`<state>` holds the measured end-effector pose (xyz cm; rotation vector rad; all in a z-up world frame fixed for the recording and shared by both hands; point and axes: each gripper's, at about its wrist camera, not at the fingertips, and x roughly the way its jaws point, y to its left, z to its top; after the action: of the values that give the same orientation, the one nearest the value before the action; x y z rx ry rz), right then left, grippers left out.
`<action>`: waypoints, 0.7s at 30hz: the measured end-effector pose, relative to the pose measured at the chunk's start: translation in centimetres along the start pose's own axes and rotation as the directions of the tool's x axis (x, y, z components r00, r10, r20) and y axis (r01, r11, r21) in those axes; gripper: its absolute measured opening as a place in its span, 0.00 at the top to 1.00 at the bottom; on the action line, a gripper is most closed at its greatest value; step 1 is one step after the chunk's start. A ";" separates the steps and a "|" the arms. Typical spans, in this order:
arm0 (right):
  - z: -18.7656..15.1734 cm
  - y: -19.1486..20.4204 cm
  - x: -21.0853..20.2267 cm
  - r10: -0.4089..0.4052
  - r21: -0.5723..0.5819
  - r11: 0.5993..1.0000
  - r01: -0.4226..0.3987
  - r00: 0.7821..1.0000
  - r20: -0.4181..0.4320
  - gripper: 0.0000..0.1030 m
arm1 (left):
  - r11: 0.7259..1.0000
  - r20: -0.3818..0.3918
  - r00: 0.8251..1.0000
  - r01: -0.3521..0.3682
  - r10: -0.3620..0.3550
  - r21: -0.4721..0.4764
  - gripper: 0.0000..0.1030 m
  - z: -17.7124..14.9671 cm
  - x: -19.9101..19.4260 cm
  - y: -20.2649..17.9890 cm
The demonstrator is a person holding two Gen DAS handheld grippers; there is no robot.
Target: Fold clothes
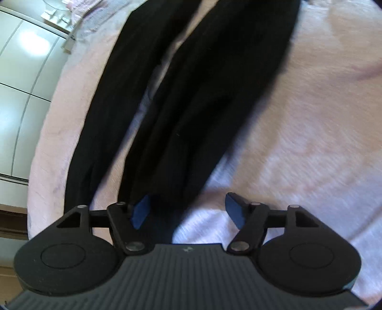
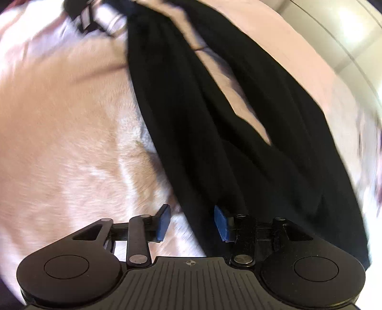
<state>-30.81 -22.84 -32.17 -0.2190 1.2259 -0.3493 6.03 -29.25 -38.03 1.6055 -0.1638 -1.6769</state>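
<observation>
A long black garment (image 1: 191, 107) lies stretched out on a pale pink bedcover (image 1: 298, 119), in two long strips with a gap between them. My left gripper (image 1: 188, 209) is open, its blue pads wide apart, with the garment's near end lying between the fingers beside the left pad. In the right wrist view the same black garment (image 2: 226, 119) runs from the top down to the lower right. My right gripper (image 2: 192, 223) is open, with the garment's edge between the pads next to the right pad. The views are blurred.
The pink bedcover (image 2: 59, 131) fills most of both views. White cabinet fronts (image 1: 21, 71) stand to the left of the bed, and a pale wall or cabinet (image 2: 346, 35) shows at the upper right. A black-and-white object (image 2: 95, 16) lies near the garment's far end.
</observation>
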 end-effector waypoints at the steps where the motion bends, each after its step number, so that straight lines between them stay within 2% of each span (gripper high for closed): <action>1: 0.3 0.0 0.5 -0.010 -0.018 1.000 0.009 1.000 -0.003 0.76 | 1.000 0.001 1.000 -0.011 0.011 0.010 0.35 0.1 -0.3 -0.2; 2: 0.7 -0.1 0.7 -0.016 -0.029 0.999 0.016 1.000 -0.006 0.99 | 0.999 0.001 1.000 -0.027 0.027 0.022 0.34 0.2 -0.6 -0.4; 5: 1.3 -1.1 -0.9 -0.001 0.002 1.000 0.001 1.000 0.003 0.99 | 0.995 -0.004 0.996 -0.083 0.084 0.057 0.40 0.6 -1.6 -1.0; 7: 1.5 -1.9 -3.1 0.016 0.035 0.999 -0.017 1.000 0.025 0.99 | 0.994 0.013 0.996 -0.088 0.087 0.065 0.50 1.0 -2.7 -2.1; 13: 1.3 -4.0 -8.6 0.053 0.143 0.988 -0.063 0.996 0.074 0.99 | 0.991 0.065 0.993 -0.103 0.097 0.086 0.47 2.2 -6.1 -5.3; 18: 0.4 -4.4 -10.6 0.097 0.185 0.977 -0.111 0.992 0.083 0.99 | 0.988 0.035 0.992 -0.128 0.125 0.081 0.47 3.3 -3.0 -5.0; 19: 0.1 -4.4 -10.9 0.096 0.189 0.976 -0.110 0.992 0.082 0.99 | 0.987 0.026 0.990 -0.143 0.142 0.076 0.50 3.5 -2.7 -4.7; 20: 0.0 -4.4 -11.1 0.094 0.192 0.975 -0.108 0.992 0.080 0.99 | 0.986 0.010 0.988 -0.155 0.155 0.065 0.60 3.7 -2.6 -4.3; 21: 0.0 -4.4 -11.3 0.093 0.195 0.975 -0.107 0.993 0.078 0.99 | 0.987 -0.016 0.987 -0.156 0.157 0.046 0.87 3.7 -2.1 -3.3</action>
<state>-34.76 -22.64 -20.74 0.0038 1.1213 -0.3715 1.03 -27.24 -37.60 1.5981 -0.3119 -1.5463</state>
